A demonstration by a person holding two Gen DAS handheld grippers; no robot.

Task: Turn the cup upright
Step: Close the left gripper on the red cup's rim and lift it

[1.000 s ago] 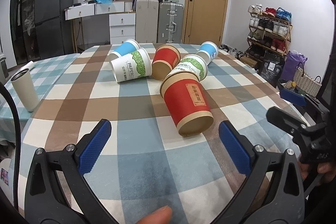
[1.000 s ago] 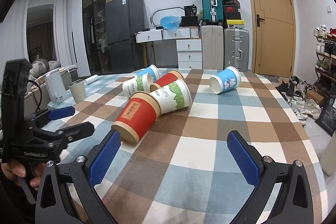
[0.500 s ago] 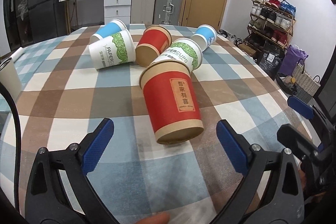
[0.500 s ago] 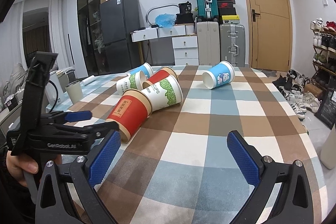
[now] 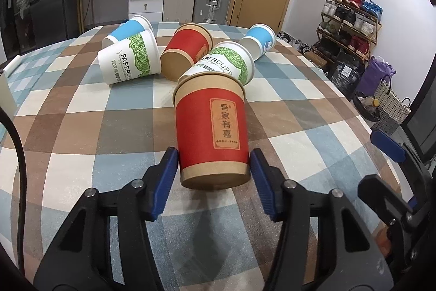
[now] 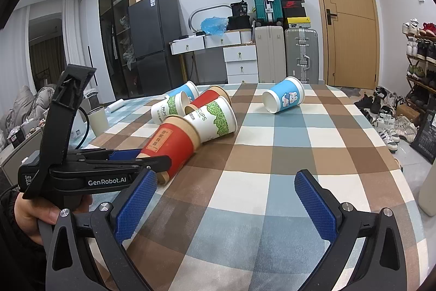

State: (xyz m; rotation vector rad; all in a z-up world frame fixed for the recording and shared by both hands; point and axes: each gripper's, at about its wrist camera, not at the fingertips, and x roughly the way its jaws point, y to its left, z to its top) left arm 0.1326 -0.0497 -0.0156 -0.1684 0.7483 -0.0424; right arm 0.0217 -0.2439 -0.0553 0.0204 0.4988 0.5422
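A red paper cup with a brown rim lies on its side on the checked tablecloth, base toward me. My left gripper is shut on the cup's base end, blue pads touching both sides. The cup also shows in the right wrist view, with the left gripper around it. My right gripper is open and empty above the tablecloth, to the right of the cup.
Several other cups lie tipped behind it: two white-green ones, a red one, two blue ones. A beige tumbler stands at the table's left edge. A shoe rack stands beyond the right edge.
My left gripper has moved forward to the red cup and closed its fingers onto the base end. The right gripper has stayed open and nearly still.
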